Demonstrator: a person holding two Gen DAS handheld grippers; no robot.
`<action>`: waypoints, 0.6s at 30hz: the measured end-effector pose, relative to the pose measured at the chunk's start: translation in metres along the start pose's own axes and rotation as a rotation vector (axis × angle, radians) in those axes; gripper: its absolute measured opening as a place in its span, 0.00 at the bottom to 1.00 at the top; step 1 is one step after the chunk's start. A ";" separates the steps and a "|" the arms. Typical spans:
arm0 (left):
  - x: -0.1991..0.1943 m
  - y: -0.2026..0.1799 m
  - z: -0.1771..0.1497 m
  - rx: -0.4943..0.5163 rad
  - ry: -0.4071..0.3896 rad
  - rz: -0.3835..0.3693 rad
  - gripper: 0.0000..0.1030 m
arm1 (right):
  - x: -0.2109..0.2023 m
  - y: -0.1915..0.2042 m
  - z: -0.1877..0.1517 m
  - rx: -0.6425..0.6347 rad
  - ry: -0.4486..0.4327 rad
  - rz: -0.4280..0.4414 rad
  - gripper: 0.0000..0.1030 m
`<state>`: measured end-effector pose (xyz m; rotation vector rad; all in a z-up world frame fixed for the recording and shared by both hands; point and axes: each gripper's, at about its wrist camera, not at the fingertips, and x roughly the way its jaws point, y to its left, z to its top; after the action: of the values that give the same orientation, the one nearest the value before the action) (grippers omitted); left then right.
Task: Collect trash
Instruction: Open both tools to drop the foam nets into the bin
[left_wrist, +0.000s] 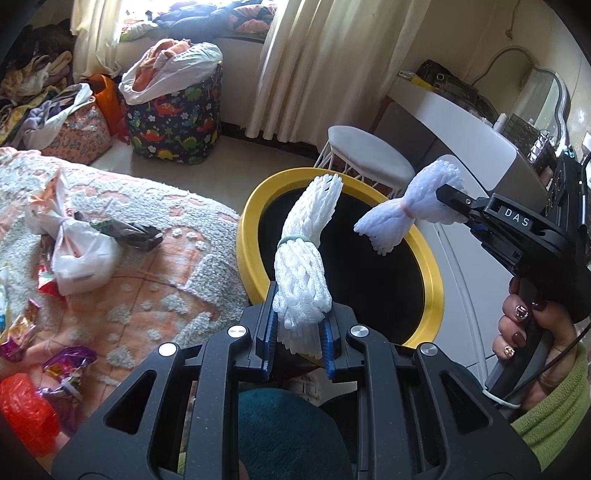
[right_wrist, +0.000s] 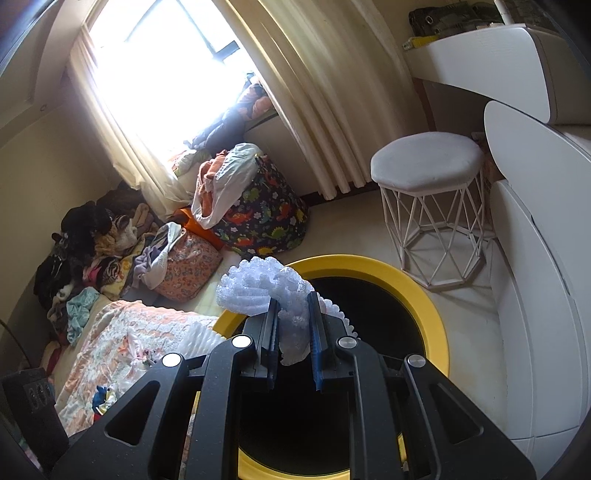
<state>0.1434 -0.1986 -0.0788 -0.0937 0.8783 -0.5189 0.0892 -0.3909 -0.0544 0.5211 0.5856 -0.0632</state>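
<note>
One bed (left_wrist: 155, 236) with a peach and white blanket fills the near left; beside it, to the right, stands one yellow-rimmed bin (left_wrist: 255, 206) with a black inside. One white stool (right_wrist: 428, 166) stands farther off. Two white foam nets are held over the bin. The left gripper (left_wrist: 299, 325) has its jaws closed on the first foam net (left_wrist: 306, 258), whose long axis rises up and away, tipping slightly right. The right gripper (left_wrist: 448, 201) clamps the second foam net (left_wrist: 406, 206), which is pinched at the middle like a bow and lies slanting, its low end pointing left.
</note>
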 end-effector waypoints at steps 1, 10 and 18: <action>0.003 -0.001 0.000 0.006 0.005 -0.003 0.14 | 0.000 0.002 -0.001 0.003 0.004 -0.002 0.13; 0.023 -0.009 0.005 0.012 0.021 -0.035 0.14 | 0.008 -0.002 -0.002 0.022 0.033 -0.004 0.20; 0.017 -0.006 0.005 -0.006 -0.041 -0.019 0.79 | 0.010 0.000 -0.004 0.007 0.029 -0.045 0.53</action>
<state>0.1542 -0.2128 -0.0862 -0.1181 0.8399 -0.5304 0.0956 -0.3882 -0.0625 0.5162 0.6257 -0.1003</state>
